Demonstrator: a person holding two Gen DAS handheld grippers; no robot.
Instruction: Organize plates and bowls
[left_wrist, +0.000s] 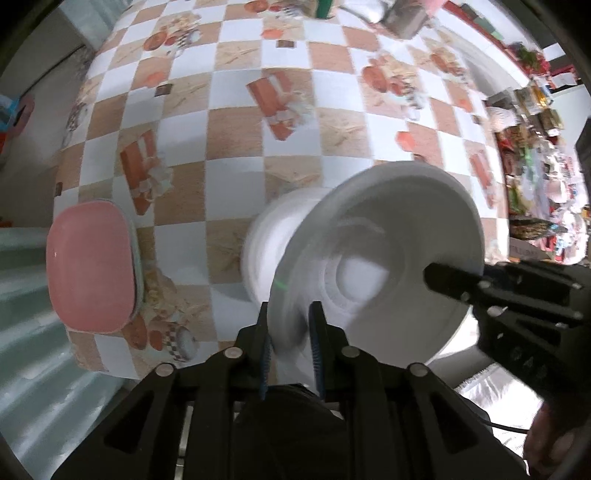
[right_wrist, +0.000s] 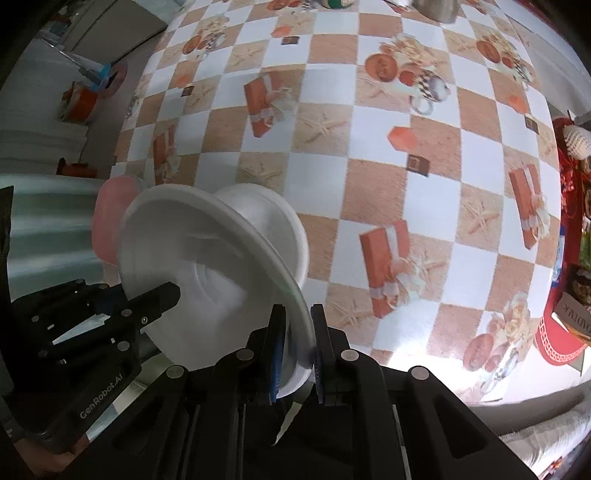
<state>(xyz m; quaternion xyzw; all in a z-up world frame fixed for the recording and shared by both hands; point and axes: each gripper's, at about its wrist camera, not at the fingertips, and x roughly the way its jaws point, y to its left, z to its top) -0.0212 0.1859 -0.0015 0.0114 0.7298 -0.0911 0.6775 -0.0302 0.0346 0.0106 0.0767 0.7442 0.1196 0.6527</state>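
Note:
A white plate (left_wrist: 388, 258) is held tilted above the checkered table. My left gripper (left_wrist: 290, 332) is shut on its near rim. My right gripper (right_wrist: 297, 332) is shut on the opposite rim of the same white plate (right_wrist: 207, 266). Behind it a white bowl (left_wrist: 273, 229) sits on the table, also seen in the right wrist view (right_wrist: 266, 218). A pink plate (left_wrist: 90, 266) lies at the table's left edge; in the right wrist view only part of the pink plate (right_wrist: 110, 214) shows behind the white plate.
The checkered tablecloth (left_wrist: 236, 92) spreads ahead. A metal pot (right_wrist: 437, 9) stands at the far edge. Cluttered shelves (left_wrist: 535, 147) line the right side. A red round box (right_wrist: 557, 332) sits beyond the table's right edge. The floor lies to the left.

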